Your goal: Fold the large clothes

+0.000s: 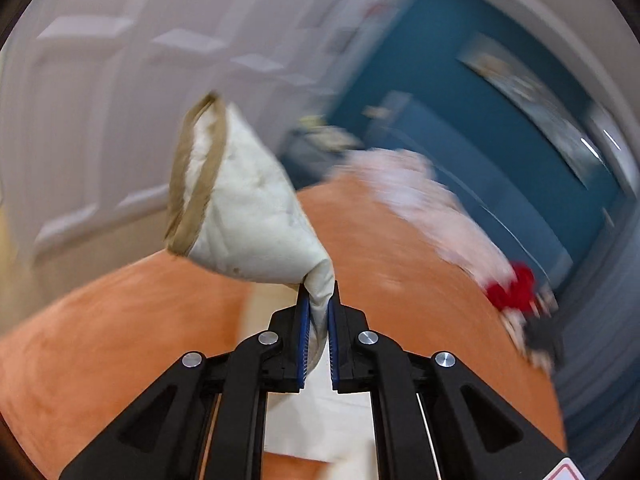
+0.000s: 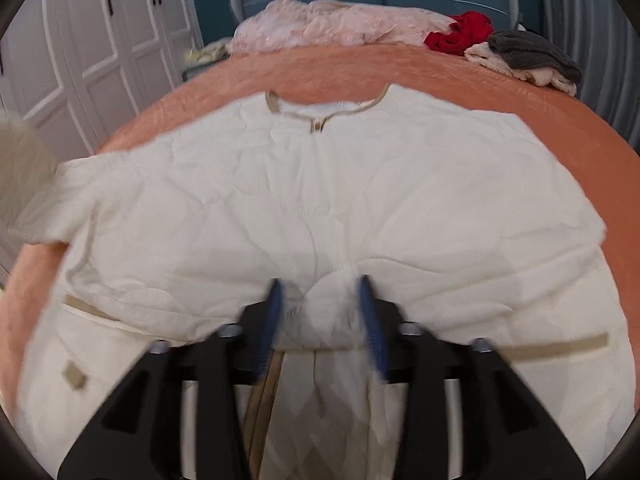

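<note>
We see a cream quilted jacket (image 2: 320,208) spread flat on the orange bedspread (image 2: 312,68), its padding puffy and stitched in soft wavy lines, with tan binding round the collar and along the pocket tops. Our left gripper (image 1: 319,296) is clamped on one sleeve cuff (image 1: 240,208), lifted clear of the bedspread; the cuff fans out as a wrinkled cone rimmed in tan, and the fabric is pinched thin between the ribbed blue pads. Our right gripper (image 2: 320,292) rests low on the jacket's middle with its jaws parted; a small ridge of cream cloth bunches between the blurred blue fingers, and we cannot tell whether they press on it. Beyond the jacket's collar the bedspread lies bare up to a pink lacy heap (image 2: 336,24), a red garment (image 2: 460,34) and a grey knit (image 2: 532,54) near the far edge. White panelled wardrobe doors (image 2: 100,40) stand left of the jacket. We can read no writing anywhere
</note>
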`<control>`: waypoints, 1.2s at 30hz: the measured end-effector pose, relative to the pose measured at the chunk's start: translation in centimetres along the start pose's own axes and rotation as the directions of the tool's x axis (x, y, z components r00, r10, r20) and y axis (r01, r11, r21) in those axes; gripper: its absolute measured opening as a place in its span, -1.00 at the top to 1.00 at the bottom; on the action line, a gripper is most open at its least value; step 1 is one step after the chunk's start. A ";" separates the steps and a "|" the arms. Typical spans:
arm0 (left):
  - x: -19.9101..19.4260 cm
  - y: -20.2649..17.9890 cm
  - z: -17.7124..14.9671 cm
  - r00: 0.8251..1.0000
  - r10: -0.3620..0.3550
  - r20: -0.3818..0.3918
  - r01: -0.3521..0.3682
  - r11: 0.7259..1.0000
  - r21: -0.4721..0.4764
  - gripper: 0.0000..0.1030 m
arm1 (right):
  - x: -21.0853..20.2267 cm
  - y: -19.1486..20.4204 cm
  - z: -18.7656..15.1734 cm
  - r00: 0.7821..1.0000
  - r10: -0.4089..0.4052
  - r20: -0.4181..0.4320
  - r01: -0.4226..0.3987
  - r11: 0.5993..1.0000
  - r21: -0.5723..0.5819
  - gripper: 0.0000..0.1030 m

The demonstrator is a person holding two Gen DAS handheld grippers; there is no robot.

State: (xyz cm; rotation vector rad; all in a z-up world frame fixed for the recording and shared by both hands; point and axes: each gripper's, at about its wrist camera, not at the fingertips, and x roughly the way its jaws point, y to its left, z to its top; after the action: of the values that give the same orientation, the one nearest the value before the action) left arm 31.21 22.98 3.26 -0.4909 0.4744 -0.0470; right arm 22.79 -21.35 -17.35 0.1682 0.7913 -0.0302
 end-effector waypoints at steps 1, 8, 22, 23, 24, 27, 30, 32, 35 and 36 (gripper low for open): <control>-0.2 -2.5 -0.5 0.999 -0.034 -0.004 0.035 0.999 0.040 0.90 | -1.1 -0.3 -0.2 1.000 -0.005 0.021 0.005 1.000 0.012 -0.03; 0.0 -20.3 -10.6 0.951 -0.225 -0.211 0.279 0.919 0.279 0.87 | -7.9 -5.0 -2.6 0.998 -0.013 0.059 0.008 0.996 0.094 -0.07; 5.5 -16.7 -26.4 0.811 -0.198 -0.551 0.172 0.980 -0.099 -0.14 | -10.4 -11.8 -2.7 0.999 0.012 0.041 -0.021 0.970 0.244 -0.33; 5.4 -15.7 -25.9 0.826 -0.193 -0.530 0.147 0.981 -0.128 -0.14 | -10.2 -11.7 -2.2 0.999 0.019 0.047 -0.030 0.969 0.246 -0.34; 5.4 -13.7 -24.9 0.843 -0.183 -0.506 0.111 0.979 -0.170 -0.14 | -9.6 -11.6 -1.2 0.998 0.029 0.054 -0.042 0.967 0.252 -0.39; 6.9 -8.5 -21.9 0.868 -0.129 -0.480 0.003 0.967 -0.255 -0.14 | -7.4 -11.6 1.2 0.998 0.040 0.056 -0.055 0.957 0.284 -0.47; 8.3 -4.9 -19.7 0.887 -0.075 -0.455 -0.075 0.950 -0.303 -0.14 | -5.1 -11.8 2.2 0.999 0.028 0.025 -0.035 0.945 0.324 -0.47; 9.3 -3.1 -18.9 0.890 -0.052 -0.454 -0.106 0.943 -0.316 -0.14 | -3.8 -12.1 2.5 1.000 0.014 0.007 -0.015 0.936 0.350 -0.47; 11.0 -1.9 -18.8 0.881 -0.032 -0.473 -0.135 0.939 -0.315 -0.09 | -1.7 -11.6 3.2 0.998 0.025 -0.052 -0.007 0.946 0.325 0.11; 11.6 -1.8 -19.0 0.874 -0.028 -0.485 -0.139 0.942 -0.305 -0.01 | -1.5 -11.1 3.7 0.998 0.017 -0.064 0.003 0.955 0.297 0.48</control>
State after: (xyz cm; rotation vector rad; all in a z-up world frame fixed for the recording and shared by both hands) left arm 33.12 11.21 -15.63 -0.8040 1.0024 -0.0338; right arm 23.30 -32.99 -15.25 0.4596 0.8499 -0.1381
